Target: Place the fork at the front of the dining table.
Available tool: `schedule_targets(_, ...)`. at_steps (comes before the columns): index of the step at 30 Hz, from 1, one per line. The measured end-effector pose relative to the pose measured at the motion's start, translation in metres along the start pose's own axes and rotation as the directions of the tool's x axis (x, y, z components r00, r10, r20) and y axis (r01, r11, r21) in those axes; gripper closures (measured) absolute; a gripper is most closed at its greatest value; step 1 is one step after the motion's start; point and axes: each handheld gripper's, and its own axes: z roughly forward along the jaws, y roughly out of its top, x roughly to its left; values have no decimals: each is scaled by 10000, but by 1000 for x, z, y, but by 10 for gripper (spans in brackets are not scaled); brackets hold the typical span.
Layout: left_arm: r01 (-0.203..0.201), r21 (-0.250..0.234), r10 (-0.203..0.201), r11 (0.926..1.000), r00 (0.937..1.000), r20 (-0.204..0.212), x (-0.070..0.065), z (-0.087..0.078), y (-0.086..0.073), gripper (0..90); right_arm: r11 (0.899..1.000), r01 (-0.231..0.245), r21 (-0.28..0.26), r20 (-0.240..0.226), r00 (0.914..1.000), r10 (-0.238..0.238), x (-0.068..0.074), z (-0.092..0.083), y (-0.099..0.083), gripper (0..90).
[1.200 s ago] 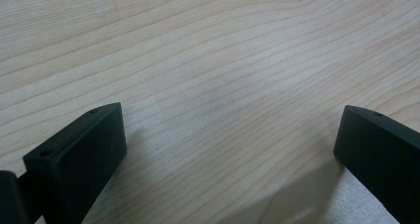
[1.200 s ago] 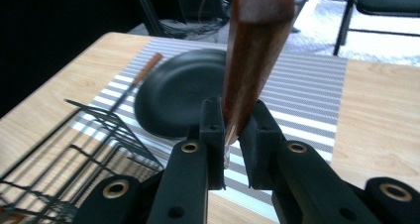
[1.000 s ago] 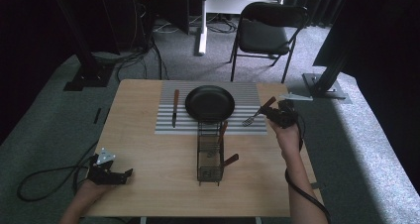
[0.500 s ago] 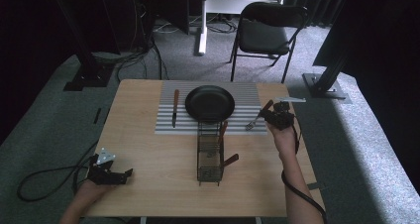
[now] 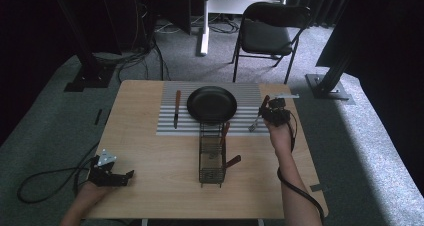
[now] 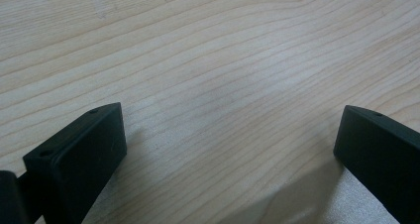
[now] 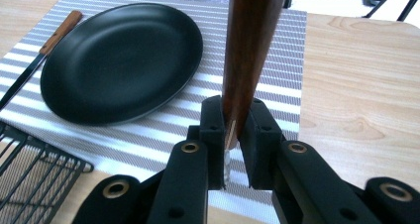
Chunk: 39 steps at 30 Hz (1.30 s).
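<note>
grey carpeted floor [image 5: 380,136], black folding metal chair [image 5: 265,33] behind the light wooden table [image 5: 150,151], dark curtains [image 5: 30,36] around.

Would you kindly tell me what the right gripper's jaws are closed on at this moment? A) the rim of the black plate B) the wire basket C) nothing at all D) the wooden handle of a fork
D: in the right gripper view the right gripper clamps a brown wooden handle, and the high view shows the fork angled above the striped mat, right of the black plate.
</note>
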Motion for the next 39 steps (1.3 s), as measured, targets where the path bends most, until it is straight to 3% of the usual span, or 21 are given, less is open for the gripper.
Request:
schedule_targets(7,1,2,-1,10000,10000,0,0,0,0,0,9998,16,207,81,10000,-18,3,10,12,805)
schedule_targets(17,2,1,-2,10000,10000,1,0,0,0,0,9978,168,644,334,9993,-189,7,39,35,805)
schedule_targets(27,10,-4,-10,10000,10000,-1,0,0,0,0,9939,-138,1097,615,9981,71,7,72,51,805)
schedule_targets(39,5,-3,-5,10000,10000,-3,0,0,0,0,9810,-727,1799,943,9939,563,2,114,60,804)
